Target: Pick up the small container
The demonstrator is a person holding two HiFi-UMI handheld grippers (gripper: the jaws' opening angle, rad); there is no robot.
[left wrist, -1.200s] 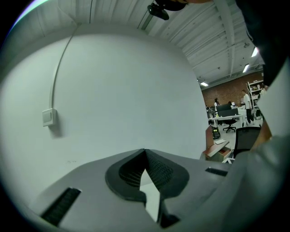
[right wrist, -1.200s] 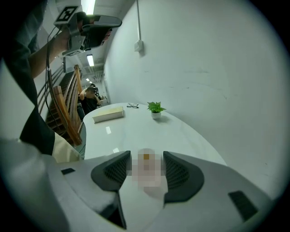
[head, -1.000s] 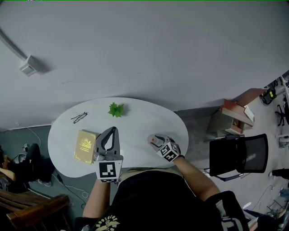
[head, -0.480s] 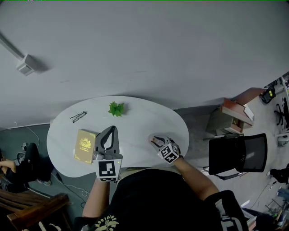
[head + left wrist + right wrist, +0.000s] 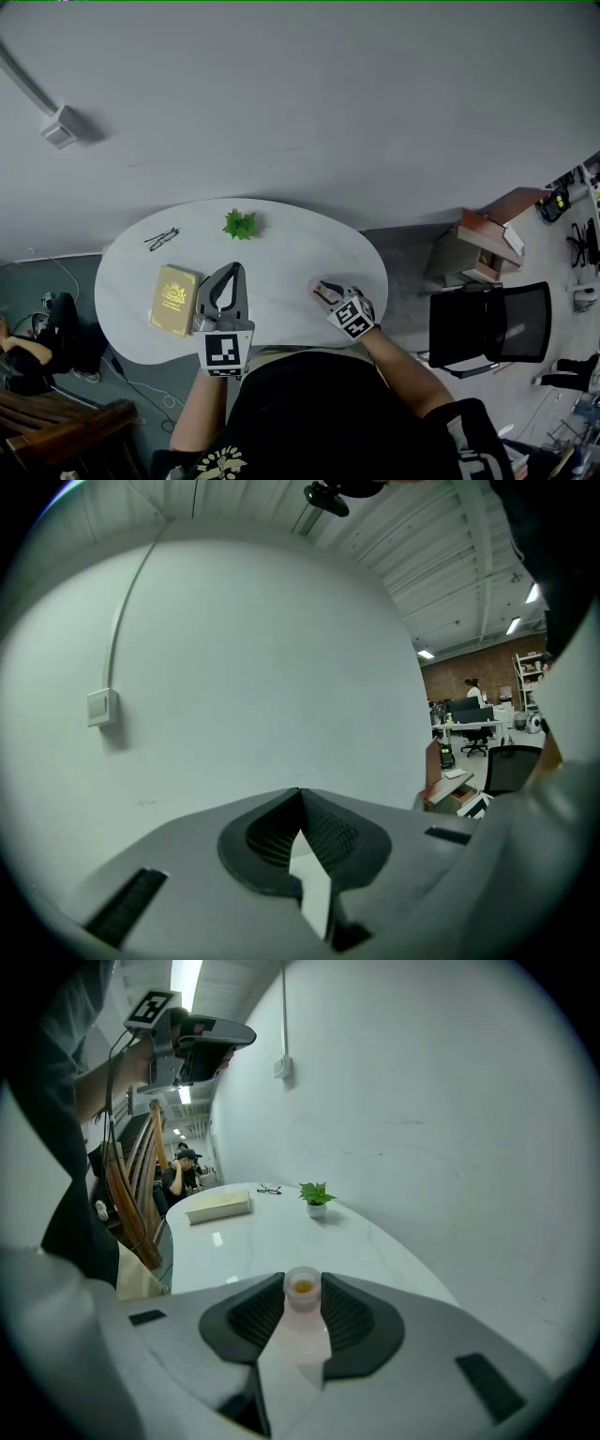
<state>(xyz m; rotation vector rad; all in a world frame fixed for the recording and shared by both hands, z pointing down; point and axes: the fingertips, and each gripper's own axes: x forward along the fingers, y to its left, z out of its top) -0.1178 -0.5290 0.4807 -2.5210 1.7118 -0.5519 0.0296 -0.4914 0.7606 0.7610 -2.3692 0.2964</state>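
table (image 5: pixel 281 246): head view, book (image 5: pixel 173 300) at 9, plant (image 5: pixel 240 224) at 12, glasses (image 5: pixel 161 239) at 10
grippers: L gripper (image 5: pixel 234 268) at 6 pointing to 12, R gripper (image 5: pixel 322 287) at 3
L jaws: left gripper view, pressed together, nothing btwn, wall (image 5: pixel 281 667) ahead
R jaws: right gripper view, just been closing, now pinching the container (image 5: pixel 302 1288)
container: btwn R pads, table's 3 side, lifted or not idk

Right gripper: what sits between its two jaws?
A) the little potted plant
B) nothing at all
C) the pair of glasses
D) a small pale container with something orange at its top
D: the right gripper view shows the right gripper with the small container between its jaws, which have just been closing and touch it on both sides. The potted plant and glasses sit farther off.
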